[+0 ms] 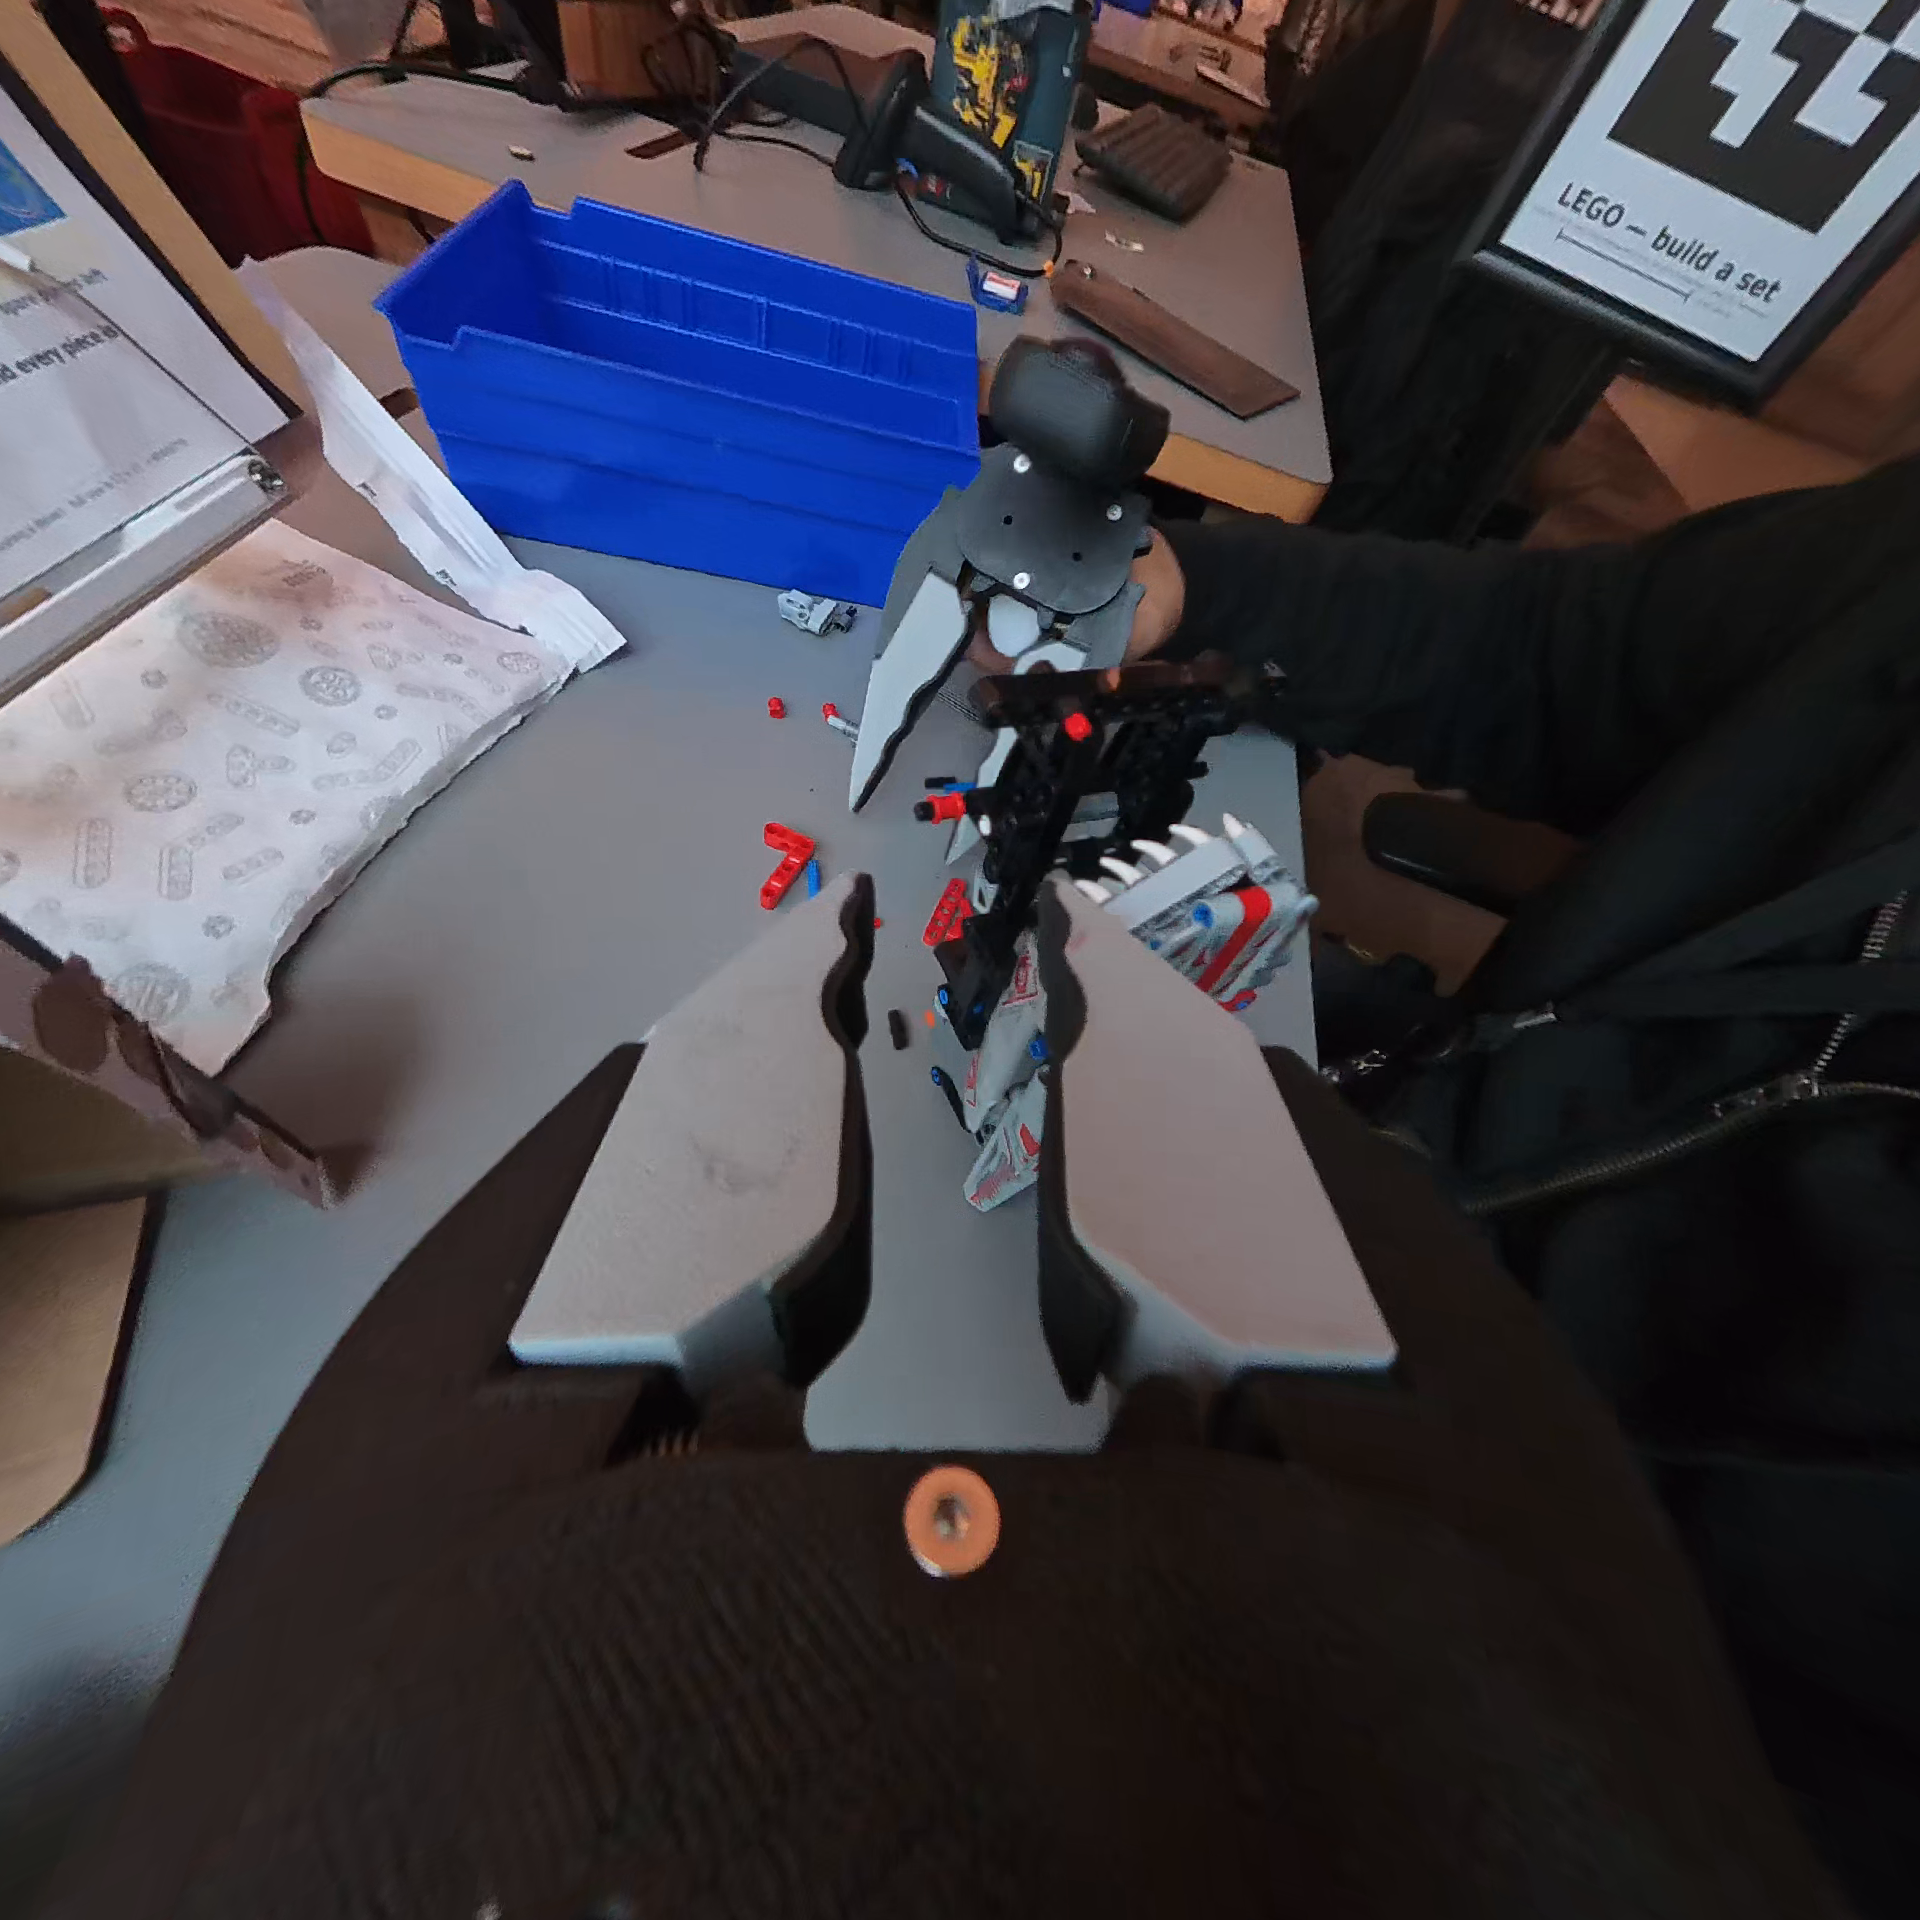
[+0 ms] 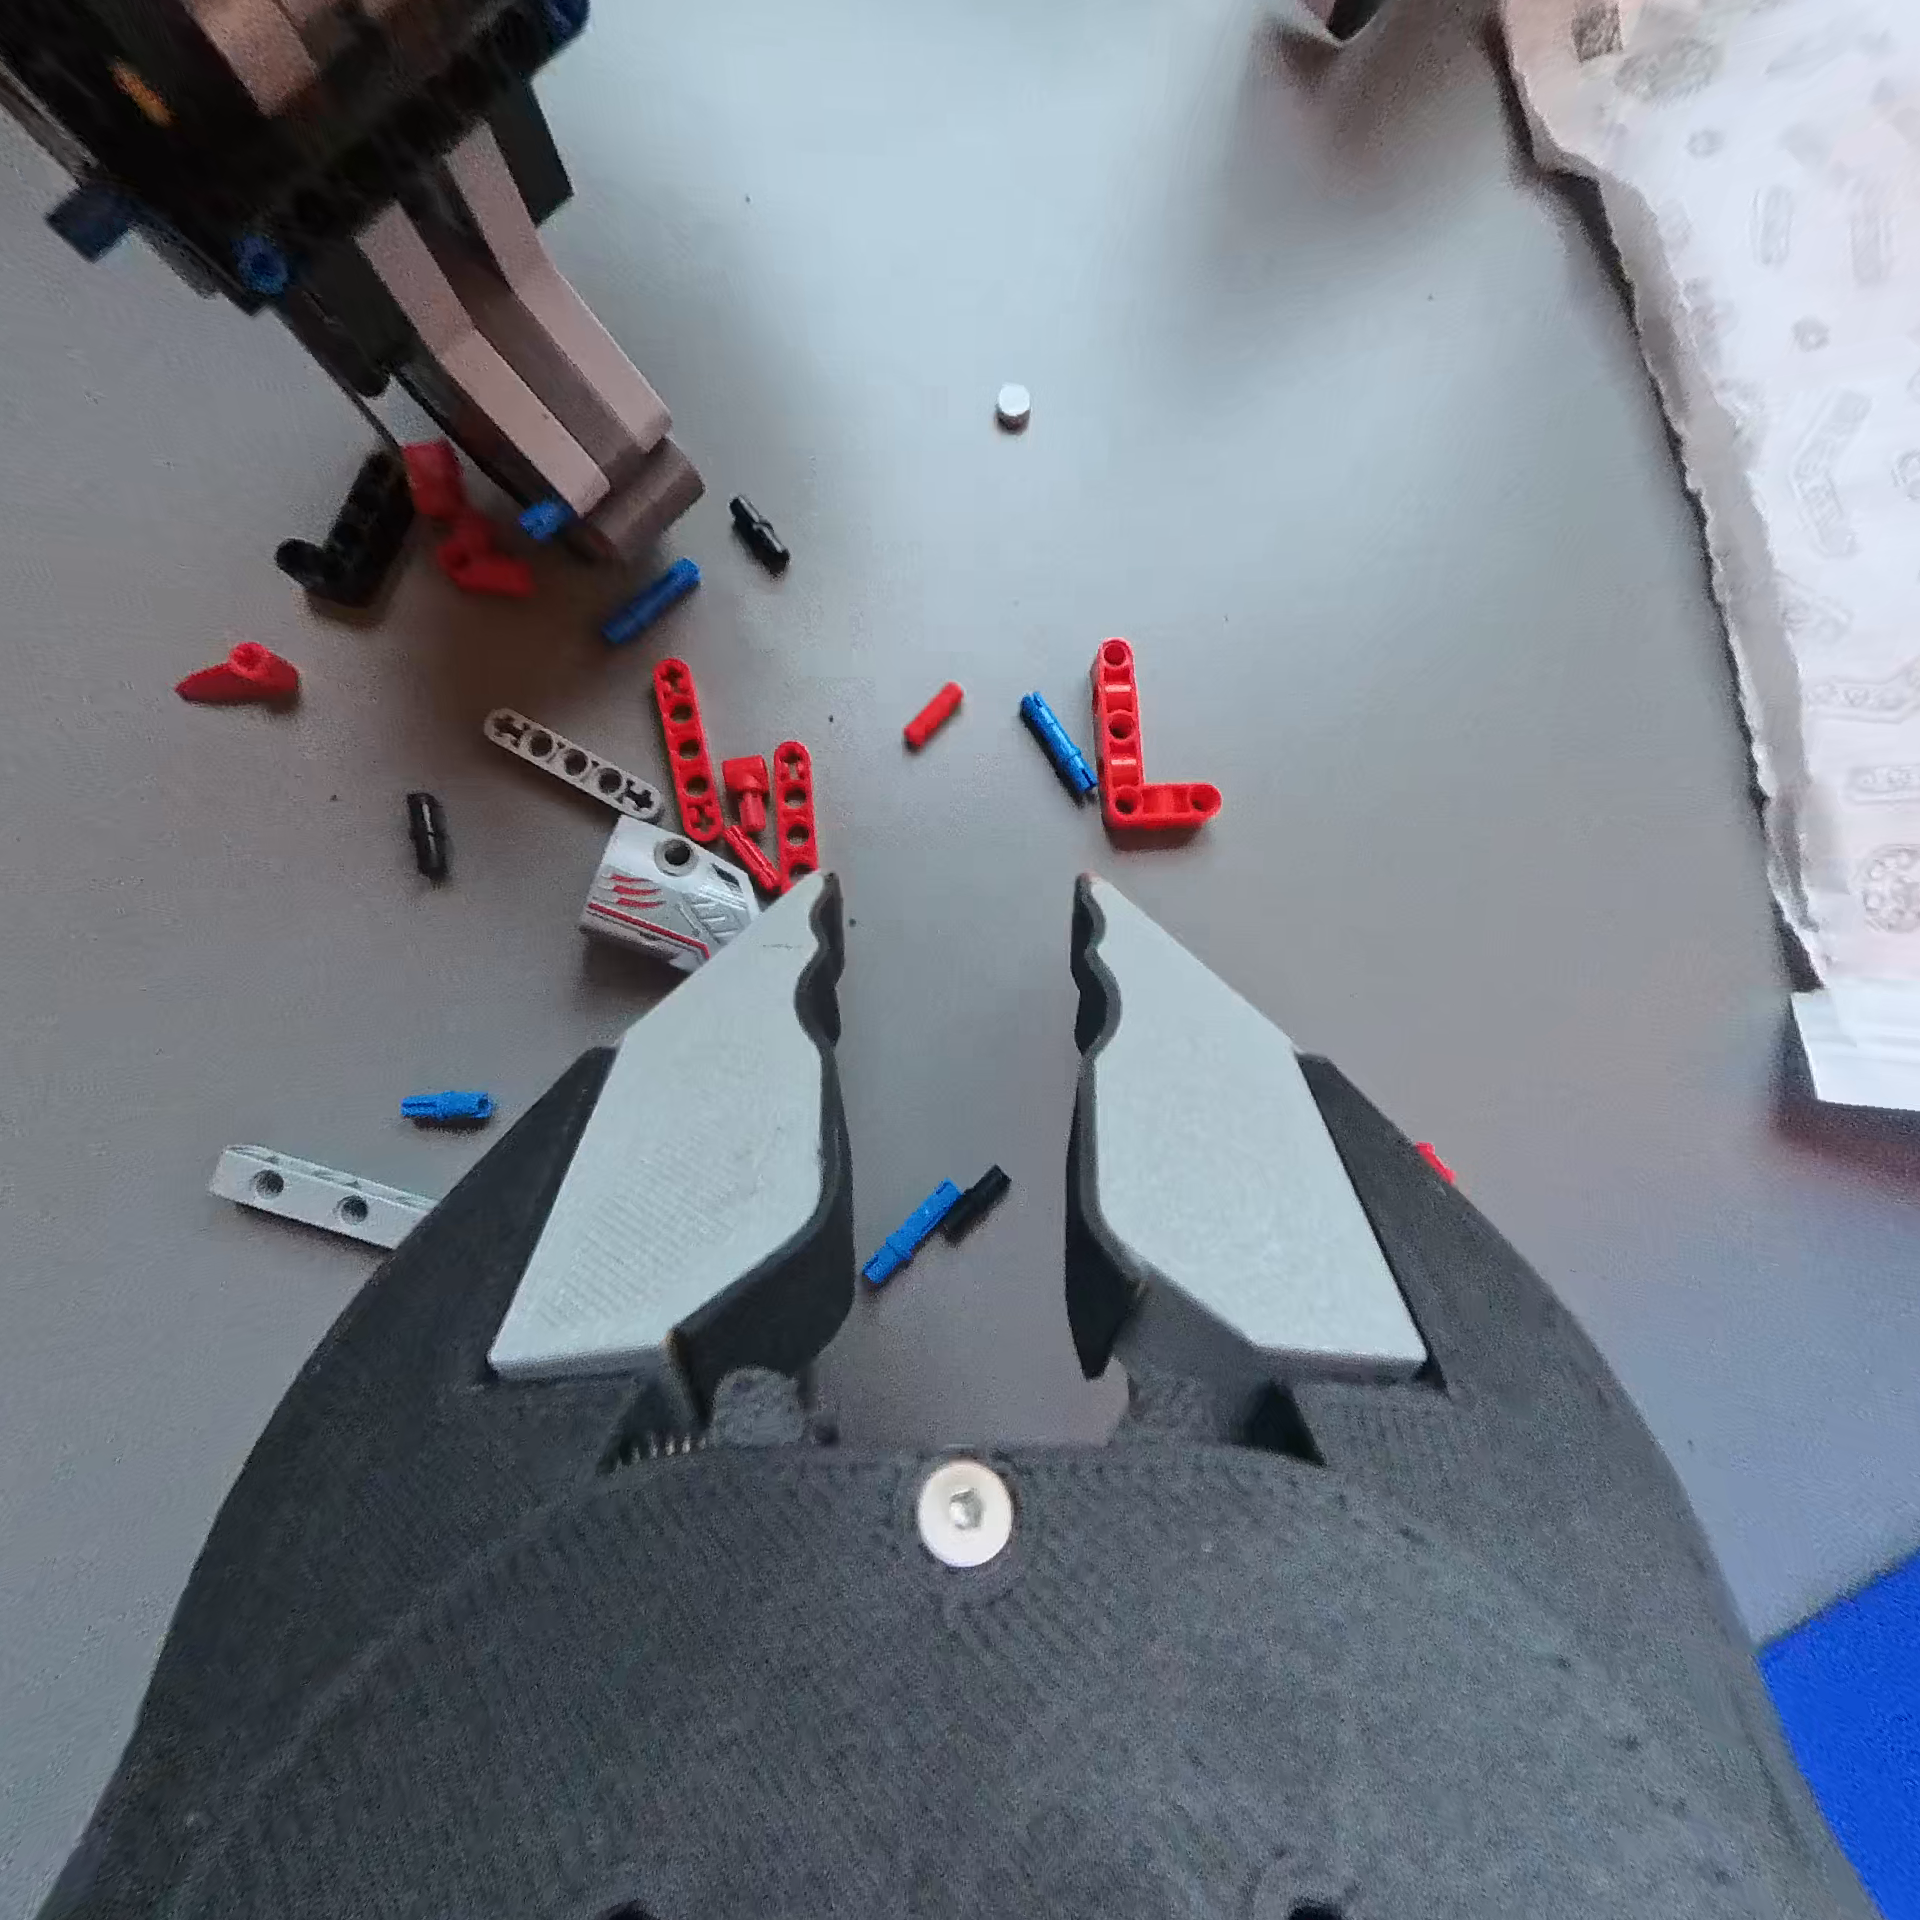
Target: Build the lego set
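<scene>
Grey table [image 2: 1351,520]; right gripper [image 2: 956,883] wide, empty, red L-beam [image 2: 1127,758] just ahead; left gripper [image 1: 951,904] wide.

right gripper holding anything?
No. In the right wrist view the right gripper is open, only bare table showing between its fingertips.

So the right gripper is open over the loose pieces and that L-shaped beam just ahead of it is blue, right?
Not quite: the L-shaped beam is red, as the right wrist view shows. The right gripper is indeed open over the loose pieces.
</scene>
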